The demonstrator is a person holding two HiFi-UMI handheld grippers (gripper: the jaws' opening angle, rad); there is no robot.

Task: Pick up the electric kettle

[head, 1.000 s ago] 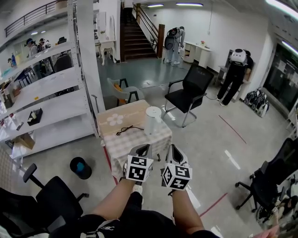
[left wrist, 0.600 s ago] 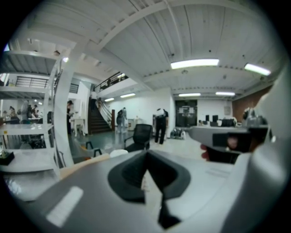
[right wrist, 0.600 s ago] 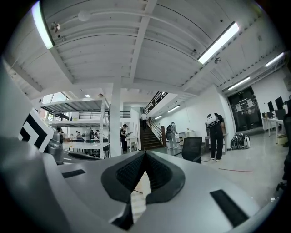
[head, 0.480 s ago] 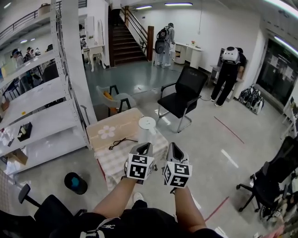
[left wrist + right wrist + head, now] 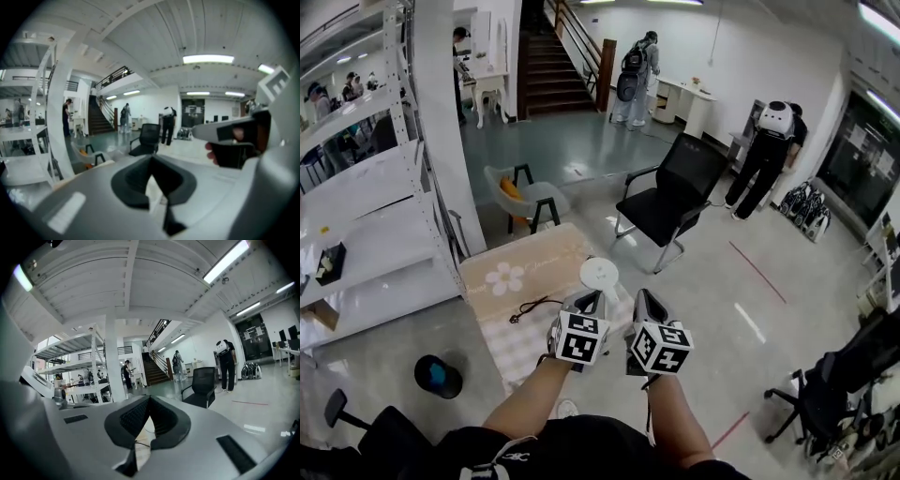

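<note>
Open hall, grey floor, a small table (image 5: pixel 502 300) with a checked, flower-print cloth. The electric kettle (image 5: pixel 598 275) stands at the table's right side: plain white, round flat lid seen from above, lower body hidden behind the left gripper (image 5: pixel 591 298), black cord (image 5: pixel 525 309) lying to its left. The left gripper and the right gripper (image 5: pixel 643 298) hover side by side just short of the kettle, both sets of jaws pressed together and empty.

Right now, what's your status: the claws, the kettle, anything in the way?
Left gripper, right gripper: both shut, empty. Kettle upright on table, untouched, just ahead. Black cord on table to its left, not in the way.
</note>
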